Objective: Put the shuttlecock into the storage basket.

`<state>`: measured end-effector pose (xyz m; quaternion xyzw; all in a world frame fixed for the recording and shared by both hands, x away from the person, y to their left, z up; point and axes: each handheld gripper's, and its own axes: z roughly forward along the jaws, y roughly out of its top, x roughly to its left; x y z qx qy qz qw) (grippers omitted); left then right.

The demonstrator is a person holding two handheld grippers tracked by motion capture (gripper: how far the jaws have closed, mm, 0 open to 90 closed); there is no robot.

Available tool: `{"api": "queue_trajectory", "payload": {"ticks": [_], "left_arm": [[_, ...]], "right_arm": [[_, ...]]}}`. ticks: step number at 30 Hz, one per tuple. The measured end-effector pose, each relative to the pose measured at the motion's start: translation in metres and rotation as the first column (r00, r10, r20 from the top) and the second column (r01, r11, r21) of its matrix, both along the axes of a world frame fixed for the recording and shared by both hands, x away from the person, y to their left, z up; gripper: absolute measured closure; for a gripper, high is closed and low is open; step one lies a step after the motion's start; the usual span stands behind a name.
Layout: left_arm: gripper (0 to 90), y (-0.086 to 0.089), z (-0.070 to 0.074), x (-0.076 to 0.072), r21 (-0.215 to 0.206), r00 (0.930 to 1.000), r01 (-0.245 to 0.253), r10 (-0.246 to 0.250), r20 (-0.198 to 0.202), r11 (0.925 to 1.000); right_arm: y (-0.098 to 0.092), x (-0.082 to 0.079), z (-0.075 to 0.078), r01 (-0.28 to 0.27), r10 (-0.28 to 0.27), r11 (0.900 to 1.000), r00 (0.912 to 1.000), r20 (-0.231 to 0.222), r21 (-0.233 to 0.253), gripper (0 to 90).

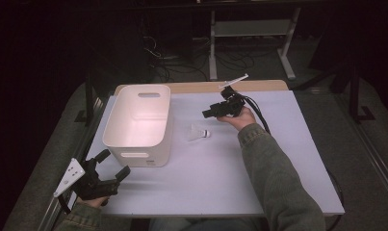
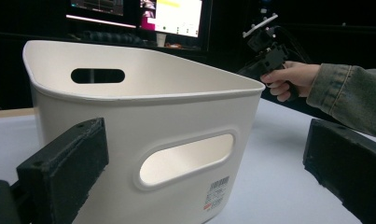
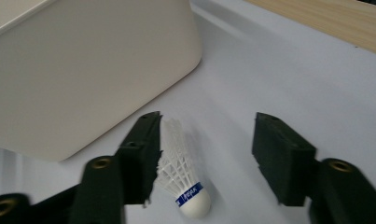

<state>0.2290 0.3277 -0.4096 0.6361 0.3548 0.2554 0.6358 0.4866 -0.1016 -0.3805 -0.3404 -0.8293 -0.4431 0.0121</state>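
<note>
From the high view, the shuttlecock (image 1: 199, 132) lies on the counter (image 1: 288, 159), just beside the white bin (image 1: 138, 126) at its 3 o'clock. The right hand-held gripper (image 1: 208, 113) hovers above it, jaws spread; the left hand-held gripper (image 1: 115, 164) waits wide open at the bin's 7 o'clock.

In the left gripper view, the bin (image 2: 143, 135) stands unheld between the spread jaws, so a knock could slide it.

In the right gripper view, the shuttlecock (image 3: 183, 179) lies off-centre against the left jaw; closing now would likely crush feathers or flick the cork away.
</note>
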Motion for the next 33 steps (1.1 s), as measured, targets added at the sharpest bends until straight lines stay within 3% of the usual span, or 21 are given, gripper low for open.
{"api": "queue_trajectory", "payload": {"ticks": [2, 4, 5, 8, 11, 21, 31, 33], "left_arm": [[0.0, 0.000, 0.000, 0.000, 0.001, 1.0000, 0.001, -0.001, 0.001, 1.0000], [0.0, 0.000, 0.000, 0.000, 0.001, 1.0000, 0.000, 0.000, 0.001, 1.0000], [0.0, 0.000, 0.000, 0.000, 0.001, 1.0000, 0.000, 0.000, 0.001, 1.0000], [0.0, 0.000, 0.000, 0.000, 0.001, 1.0000, 0.000, 0.000, 0.001, 1.0000], [0.0, 0.000, 0.000, 0.000, 0.004, 1.0000, 0.001, -0.001, 0.002, 1.0000], [0.0, 0.000, 0.000, 0.000, 0.008, 1.0000, 0.003, -0.003, 0.007, 1.0000], [0.0, 0.000, 0.000, 0.000, 0.011, 1.0000, 0.003, -0.003, 0.007, 0.9999], [0.0, 0.000, 0.000, 0.000, 0.010, 1.0000, 0.003, -0.003, 0.006, 0.9999]], "right_arm": [[-0.002, -0.003, 0.001, -0.002, 0.002, 1.000, 1.0000, 0.002, -0.020, 24.9], [-0.003, -0.003, 0.001, -0.005, 0.005, 1.000, 1.0000, 0.001, -0.023, 22.3], [-0.004, -0.005, 0.002, -0.005, 0.005, 0.999, 0.9999, 0.009, -0.033, 15.5], [-0.005, -0.006, 0.003, -0.003, 0.004, 0.999, 0.9999, 0.010, -0.035, 11.8], [-0.005, -0.008, 0.004, -0.002, 0.004, 0.999, 0.9996, 0.028, -0.049, 1.0], [-0.003, -0.014, 0.003, -0.058, 0.062, 0.993, 0.9974, 0.038, -0.105, 0.0], [-0.007, -0.018, -0.002, -0.081, 0.086, 0.991, 0.9957, 0.035, -0.107, 0.0], [-0.007, -0.019, -0.004, -0.092, 0.093, 0.991, 0.9955, 0.015, -0.095, 0.5]]}}
